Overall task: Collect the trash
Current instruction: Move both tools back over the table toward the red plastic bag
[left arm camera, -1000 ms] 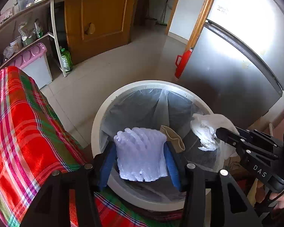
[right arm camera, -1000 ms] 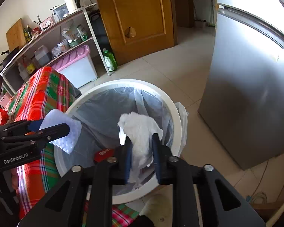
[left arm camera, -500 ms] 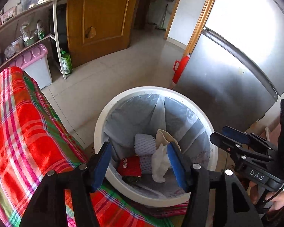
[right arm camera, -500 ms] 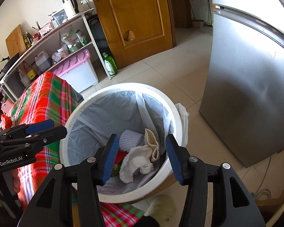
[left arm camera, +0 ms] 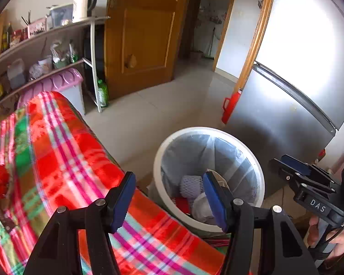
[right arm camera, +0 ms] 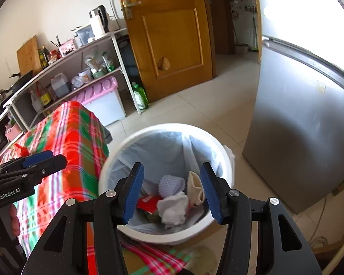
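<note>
Trash lies inside the lined white bin [right arm camera: 227,160] at lower centre: crumpled tissue [right arm camera: 173,208], white foam net [right arm camera: 170,184] and red wrapper [right arm camera: 148,202]. Right gripper [right arm camera: 172,193] and left gripper [left arm camera: 168,202] hang above, jaws apart and empty, beside the plaid-covered table [left arm camera: 57,142].

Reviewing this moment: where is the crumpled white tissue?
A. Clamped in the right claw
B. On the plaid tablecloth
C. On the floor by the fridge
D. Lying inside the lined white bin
D: the crumpled white tissue lies in the white bin beside the foam net and red wrapper, while the right claw stands open and empty above it.
</note>
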Tool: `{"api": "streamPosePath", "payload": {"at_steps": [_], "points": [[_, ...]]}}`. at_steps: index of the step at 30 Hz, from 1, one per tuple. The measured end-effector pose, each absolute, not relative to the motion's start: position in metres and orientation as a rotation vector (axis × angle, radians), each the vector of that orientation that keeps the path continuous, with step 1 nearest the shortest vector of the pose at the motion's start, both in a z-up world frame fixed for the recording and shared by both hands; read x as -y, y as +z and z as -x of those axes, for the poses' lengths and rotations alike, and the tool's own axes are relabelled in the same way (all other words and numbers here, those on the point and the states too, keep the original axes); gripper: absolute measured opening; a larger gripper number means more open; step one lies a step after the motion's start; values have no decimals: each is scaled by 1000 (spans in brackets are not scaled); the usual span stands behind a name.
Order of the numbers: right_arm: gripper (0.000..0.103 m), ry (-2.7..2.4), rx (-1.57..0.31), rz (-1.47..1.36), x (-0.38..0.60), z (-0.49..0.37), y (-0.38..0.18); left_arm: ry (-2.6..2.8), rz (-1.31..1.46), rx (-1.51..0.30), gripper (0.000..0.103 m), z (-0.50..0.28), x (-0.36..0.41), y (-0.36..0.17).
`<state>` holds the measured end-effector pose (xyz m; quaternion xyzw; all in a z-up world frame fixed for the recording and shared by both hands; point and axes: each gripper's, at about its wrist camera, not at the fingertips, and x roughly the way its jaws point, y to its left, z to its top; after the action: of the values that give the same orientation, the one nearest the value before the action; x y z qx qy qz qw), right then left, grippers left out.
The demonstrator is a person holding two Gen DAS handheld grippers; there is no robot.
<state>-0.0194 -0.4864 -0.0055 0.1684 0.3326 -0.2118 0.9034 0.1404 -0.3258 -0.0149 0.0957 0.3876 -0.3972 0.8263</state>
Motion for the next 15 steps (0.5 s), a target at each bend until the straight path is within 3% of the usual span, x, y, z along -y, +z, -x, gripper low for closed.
{"api": "streamPosePath", "payload": {"at_steps": [15], "points": [[52, -320, -642, -285, 427, -9, 19, -746, -84, -763, 61, -148, 234, 14]]}}
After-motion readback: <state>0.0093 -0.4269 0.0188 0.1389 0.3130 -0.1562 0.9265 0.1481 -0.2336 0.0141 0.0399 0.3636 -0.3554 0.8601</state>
